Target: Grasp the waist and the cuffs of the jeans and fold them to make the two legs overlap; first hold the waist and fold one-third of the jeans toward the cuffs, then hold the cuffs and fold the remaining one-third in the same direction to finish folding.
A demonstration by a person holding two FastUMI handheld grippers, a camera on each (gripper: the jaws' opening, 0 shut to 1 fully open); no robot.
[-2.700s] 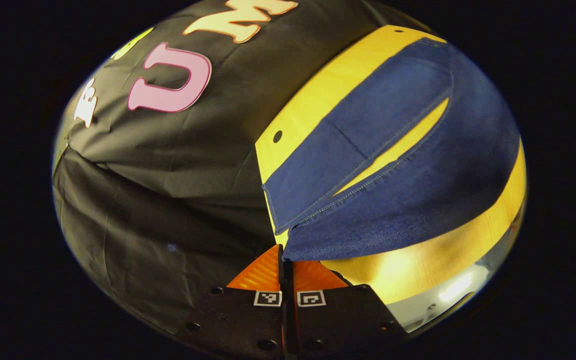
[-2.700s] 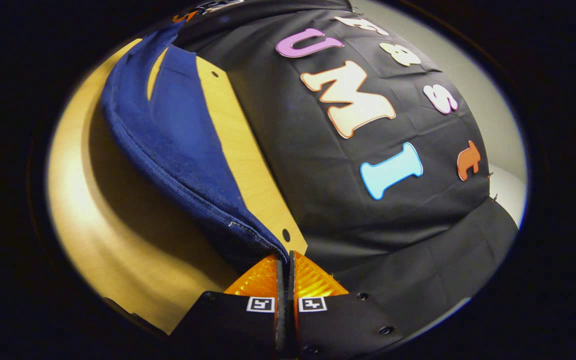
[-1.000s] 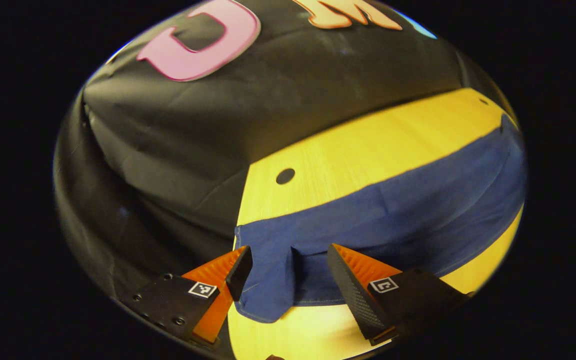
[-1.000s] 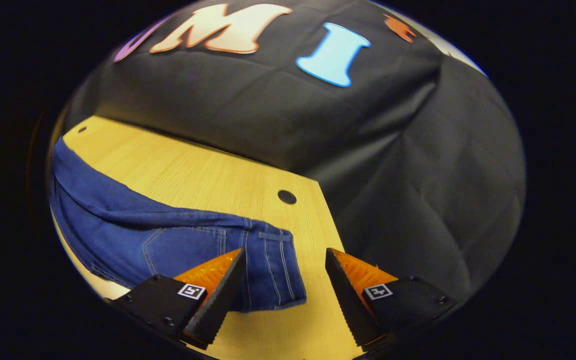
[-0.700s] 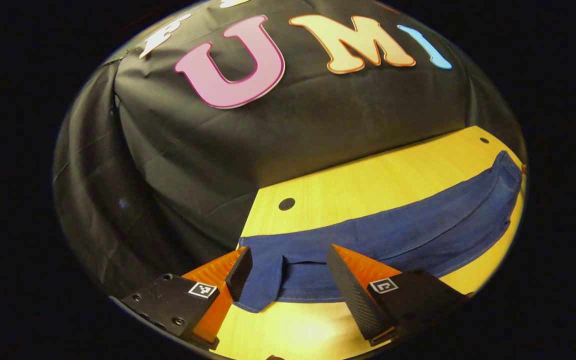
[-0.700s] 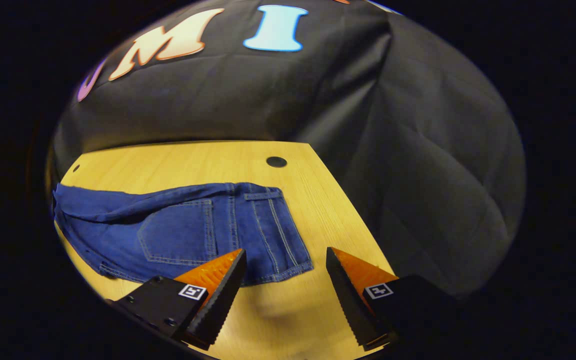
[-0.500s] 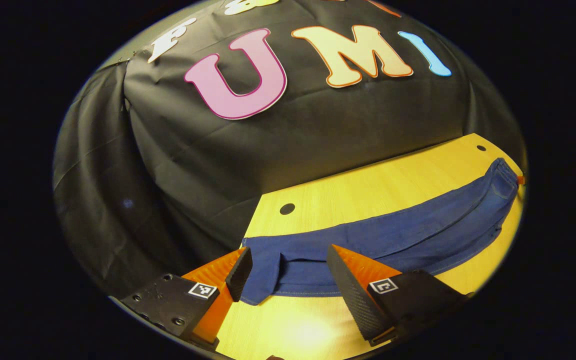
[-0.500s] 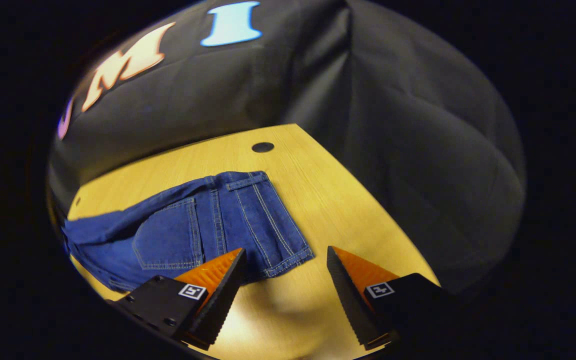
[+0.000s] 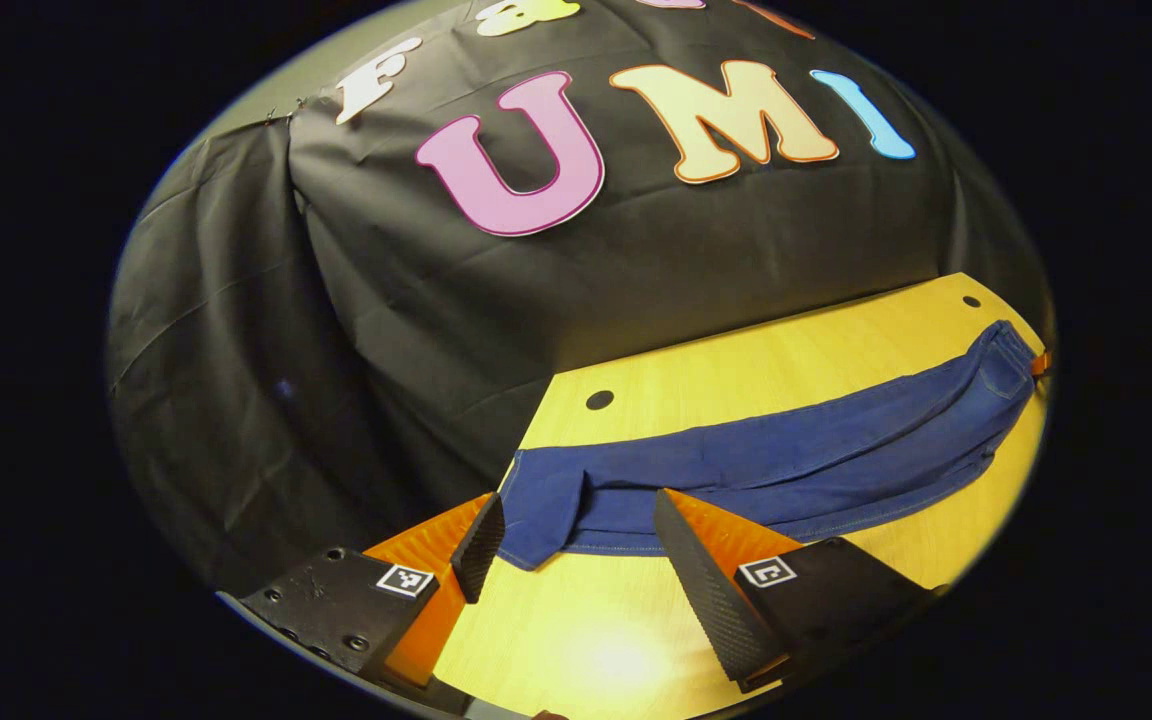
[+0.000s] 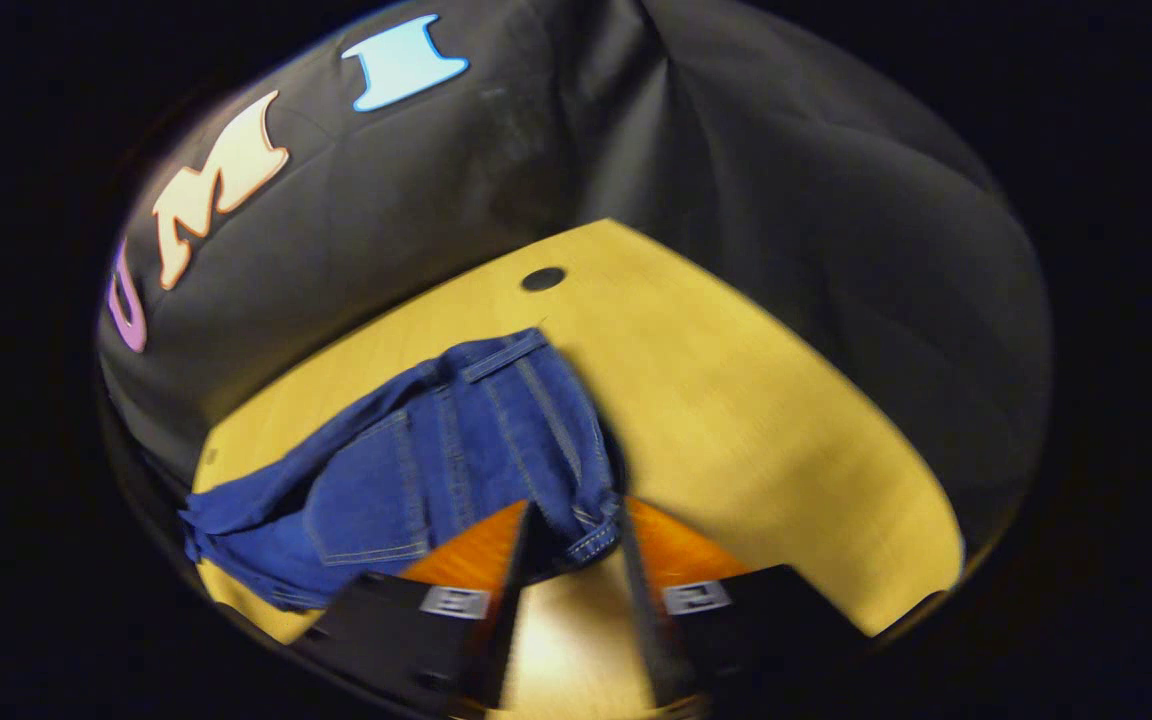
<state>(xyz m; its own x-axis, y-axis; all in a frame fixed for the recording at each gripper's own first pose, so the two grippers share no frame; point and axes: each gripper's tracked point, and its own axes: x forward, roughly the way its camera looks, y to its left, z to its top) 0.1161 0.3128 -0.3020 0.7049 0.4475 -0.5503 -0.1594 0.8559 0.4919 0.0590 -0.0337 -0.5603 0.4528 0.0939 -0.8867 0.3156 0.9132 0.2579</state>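
Blue jeans point(image 9: 786, 465) lie in one long strip on the wooden table point(image 9: 736, 370), legs overlapped. In the left gripper view the cuff end point(image 9: 536, 510) rests on the table just ahead of my left gripper point(image 9: 576, 510), which is open and above the cloth. In the right gripper view the waist end with its back pocket point(image 10: 376, 500) lies flat. My right gripper point(image 10: 573, 520) has its fingers drawn in on both sides of the near waist corner point(image 10: 586, 535). That view is blurred, so I cannot tell if both fingers press the denim.
The black cloth wall point(image 9: 436, 320) hangs close behind the table's far edge and wraps its ends. A small round hole point(image 9: 599, 399) marks the table corner near the cuffs, and another hole point(image 10: 542, 278) marks the corner near the waist. Bare wood point(image 10: 756, 400) lies right of the waist.
Both grippers let go of the jeans after laying one leg over the other, then drew back. The right gripper's fingers have now narrowed around the waist corner. The left gripper stays open.
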